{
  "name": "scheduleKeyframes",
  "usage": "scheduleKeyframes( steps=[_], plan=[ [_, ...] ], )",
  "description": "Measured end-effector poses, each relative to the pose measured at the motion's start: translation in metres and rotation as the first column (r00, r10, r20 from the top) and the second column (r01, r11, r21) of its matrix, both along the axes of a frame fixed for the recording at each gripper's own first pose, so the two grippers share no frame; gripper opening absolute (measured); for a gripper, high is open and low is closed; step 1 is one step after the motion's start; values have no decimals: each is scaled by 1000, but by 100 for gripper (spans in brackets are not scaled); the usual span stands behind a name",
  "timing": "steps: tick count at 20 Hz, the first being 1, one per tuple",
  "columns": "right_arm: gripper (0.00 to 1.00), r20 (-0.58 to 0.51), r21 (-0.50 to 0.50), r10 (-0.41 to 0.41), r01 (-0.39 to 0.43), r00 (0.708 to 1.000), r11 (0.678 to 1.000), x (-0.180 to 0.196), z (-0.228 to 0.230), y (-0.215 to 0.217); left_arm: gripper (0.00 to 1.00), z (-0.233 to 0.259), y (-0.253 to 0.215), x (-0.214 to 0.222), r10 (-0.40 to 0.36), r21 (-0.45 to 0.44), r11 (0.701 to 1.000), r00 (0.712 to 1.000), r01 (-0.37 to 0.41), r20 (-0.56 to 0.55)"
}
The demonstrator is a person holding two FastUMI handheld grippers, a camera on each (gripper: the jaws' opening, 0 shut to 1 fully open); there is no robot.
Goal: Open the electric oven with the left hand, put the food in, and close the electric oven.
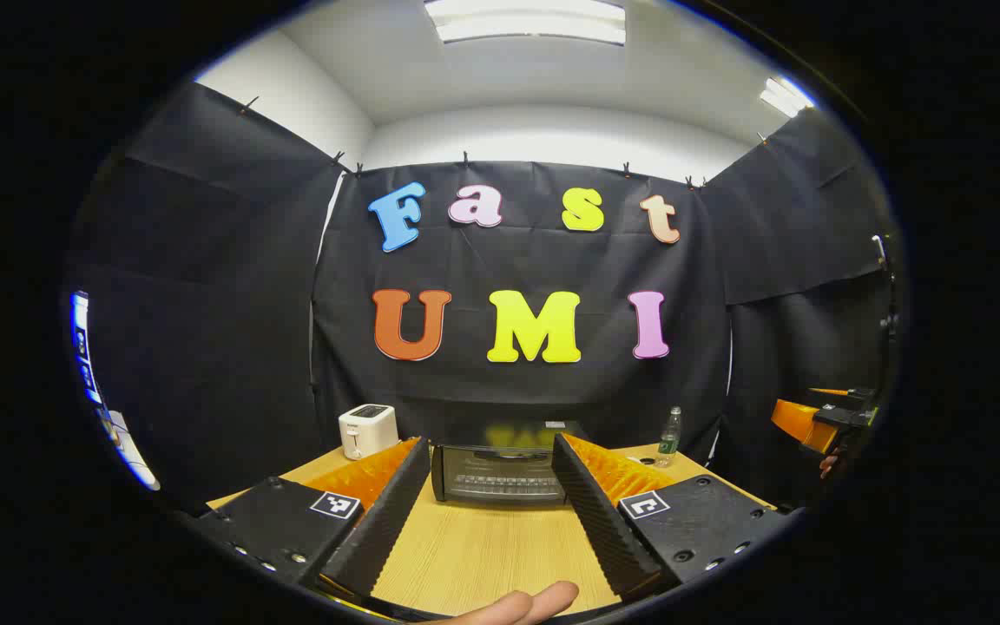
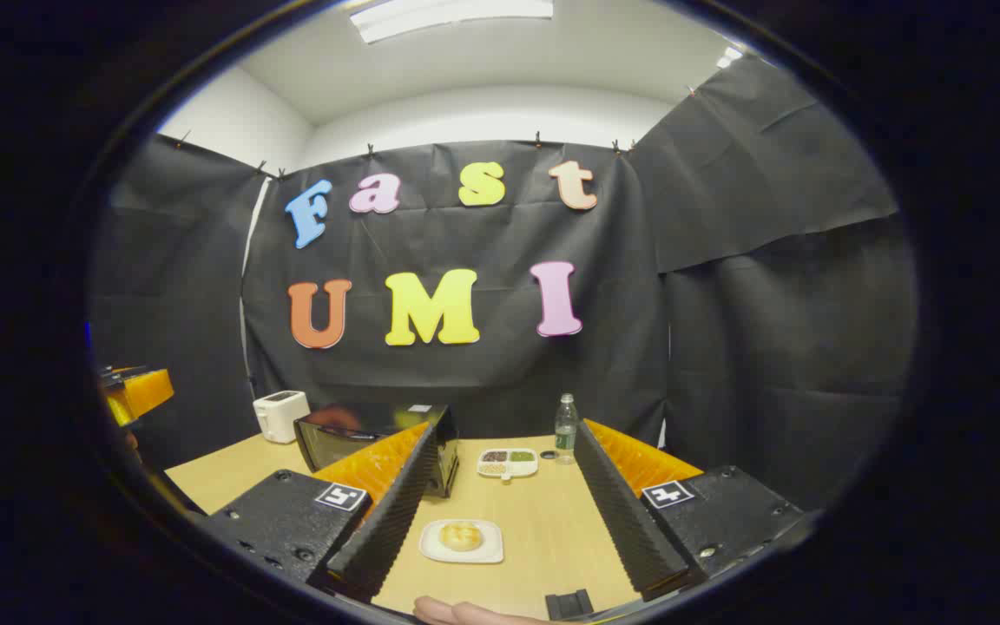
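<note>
Both grippers hold their fingers wide, gripping nothing. The electric oven (image 1: 500, 473) sits mid-frame, door shut, between the left gripper (image 1: 491, 512) fingers; the bun (image 2: 460, 535) lies low-centre before the right gripper (image 2: 500, 521). Approach the handle squarely, then pull down smoothly.

L gripper (image 1: 490, 508) held level, pointing fwd, fingers spread wide, nothing btwn them; a fingertip (image 1: 524, 605) of the holding hand shows at bottom edge. R gripper (image 2: 509, 512) same: level, jaws wide apart, empty, part of the hand (image 2: 465, 613) below.
</note>
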State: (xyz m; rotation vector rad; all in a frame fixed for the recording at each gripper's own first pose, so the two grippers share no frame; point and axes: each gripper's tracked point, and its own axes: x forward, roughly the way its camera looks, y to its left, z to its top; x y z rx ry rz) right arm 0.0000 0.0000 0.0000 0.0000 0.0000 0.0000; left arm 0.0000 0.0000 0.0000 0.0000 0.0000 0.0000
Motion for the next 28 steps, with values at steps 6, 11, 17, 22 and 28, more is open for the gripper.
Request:
scheduleKeyframes(
  steps=[6,11,17,22,28],
  plan=[
    [97,-7,1,9,-9,1000,1000,2,-6,-2,93,3,6,7,7,-14,1000,1000,-7,14],
    [96,-10,-7,22,-22,1000,1000,11,-16,-3,93,-7,11,25,8,1,1000,1000,-8,0],
    [97,-5,-5,41,-41,999,999,30,-17,-3,93,-15,14,72,-11,-16,1000,1000,11,-18],
    [97,-10,16,51,-51,999,999,47,-29,-8,93,-27,10,138,-69,-10,998,995,69,-66],
    [97,5,15,88,-88,996,996,52,-39,-10,84,-74,-4,218,-132,-50,991,976,126,-173]
  ],
)
